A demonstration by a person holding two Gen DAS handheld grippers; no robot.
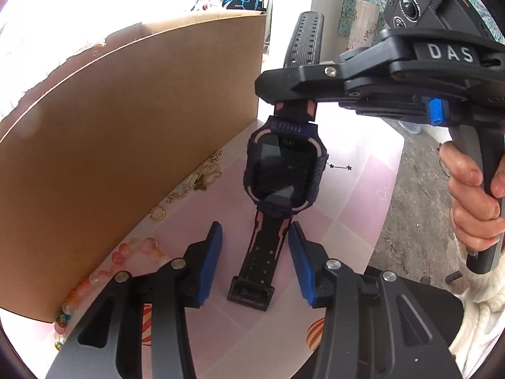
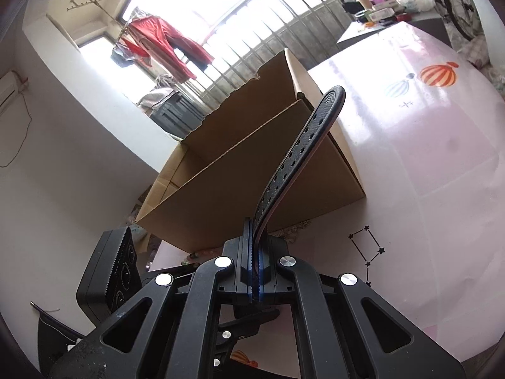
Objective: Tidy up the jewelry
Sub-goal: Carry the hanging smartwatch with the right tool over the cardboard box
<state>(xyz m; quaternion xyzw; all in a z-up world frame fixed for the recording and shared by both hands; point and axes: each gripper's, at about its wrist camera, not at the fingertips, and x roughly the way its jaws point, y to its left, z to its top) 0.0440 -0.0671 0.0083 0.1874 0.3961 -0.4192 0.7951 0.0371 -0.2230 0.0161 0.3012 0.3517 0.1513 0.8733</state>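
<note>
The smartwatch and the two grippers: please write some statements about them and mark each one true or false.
1. The right gripper is shut on the upper strap of the smartwatch. True.
2. The left gripper clamps the buckle strap. False: its blue pads stand apart on either side of the strap, not pressing it.
3. The cardboard box stands on the pink tablecloth. True.
4. The bead bracelet lies inside the box. False: it lies on the cloth along the box's outer wall.
5. The gold ring hangs from the watch. False: it lies on the cloth beside the box.
</note>
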